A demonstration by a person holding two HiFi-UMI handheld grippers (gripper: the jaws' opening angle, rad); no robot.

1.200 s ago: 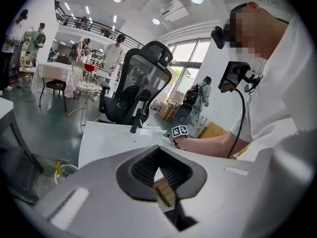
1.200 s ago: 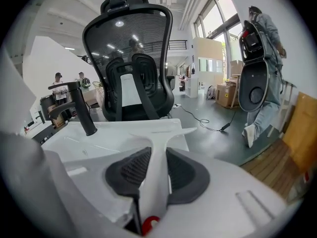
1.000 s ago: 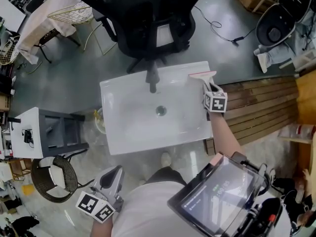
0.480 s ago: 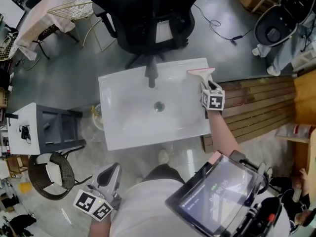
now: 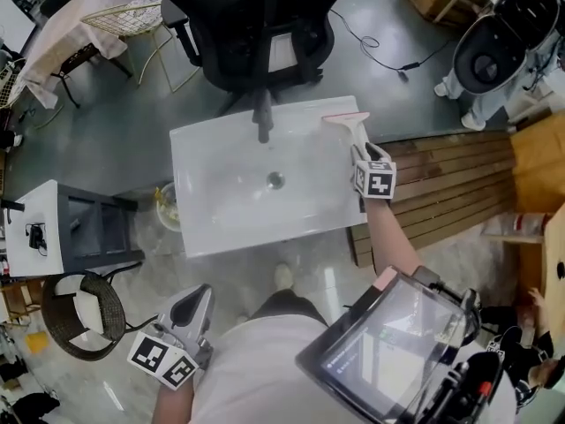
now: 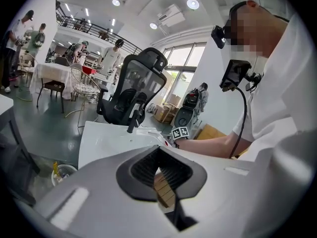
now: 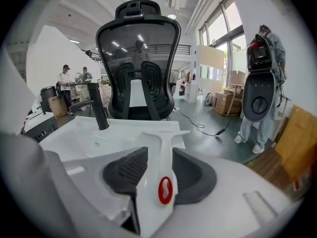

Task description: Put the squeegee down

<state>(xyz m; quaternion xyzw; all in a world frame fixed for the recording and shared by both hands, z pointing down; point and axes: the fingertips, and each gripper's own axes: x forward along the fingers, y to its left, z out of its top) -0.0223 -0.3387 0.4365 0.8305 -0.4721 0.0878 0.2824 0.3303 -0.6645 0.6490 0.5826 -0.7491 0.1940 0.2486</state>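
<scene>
The white squeegee (image 5: 346, 122) lies on the far right corner of the white sink (image 5: 221, 223), its pink-edged blade along the rim. My right gripper (image 5: 362, 152) is just behind it. In the right gripper view the handle with its red mark (image 7: 164, 190) runs between the spread pads of that gripper (image 7: 159, 157), which is open. Whether a pad still touches the handle I cannot tell. A black faucet (image 5: 261, 117) stands at the sink's back edge. My left gripper (image 5: 196, 297) hangs low beside my body, shut and empty (image 6: 159, 155).
A black office chair (image 5: 256, 25) stands right behind the sink. Wooden planks (image 5: 450, 193) lie on the floor to the right. A white-and-grey cabinet (image 5: 62, 228), a wicker basket (image 5: 84, 312) and a small bin (image 5: 163, 203) are at the left. A tablet (image 5: 388, 343) hangs at my chest.
My right gripper has drawn back and up a little from the squeegee, which stays on the sink's corner. The left gripper has shifted slightly.
</scene>
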